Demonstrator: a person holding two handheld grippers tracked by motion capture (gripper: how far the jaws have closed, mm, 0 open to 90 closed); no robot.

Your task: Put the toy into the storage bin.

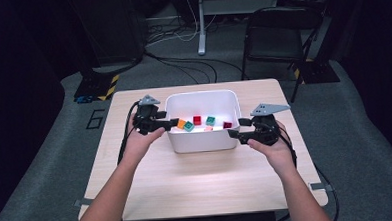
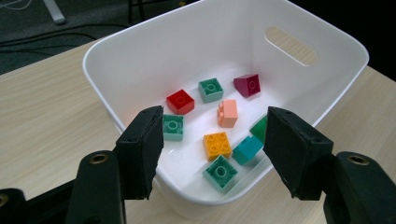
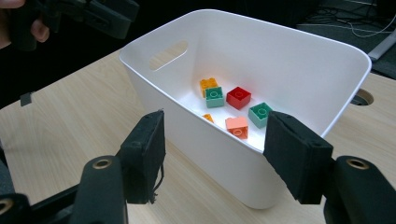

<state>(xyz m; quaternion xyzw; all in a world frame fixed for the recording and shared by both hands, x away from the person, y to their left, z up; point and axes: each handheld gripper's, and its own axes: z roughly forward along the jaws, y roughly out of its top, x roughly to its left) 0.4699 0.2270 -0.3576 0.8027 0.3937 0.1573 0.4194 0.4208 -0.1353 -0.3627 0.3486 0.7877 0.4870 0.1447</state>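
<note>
You have one white bin (image 2: 140, 56) on one wooden table (image 1: 197, 180). In it you can count nine toy bricks: four teal-green (image 2: 211, 89), one red (image 2: 180, 101), one maroon (image 2: 247, 84), one peach (image 2: 228, 113), one orange (image 2: 217, 145) and one blue-teal (image 2: 246, 149).

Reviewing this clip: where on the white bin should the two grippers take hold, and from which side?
Probably at the white bin's two short end walls, up at the rim by the oval handle slot. The left gripper and right gripper already flank those ends with open jaws. Each would come in from outside, one jaw over the rim; the thin, upright walls suit a pinch.
</note>
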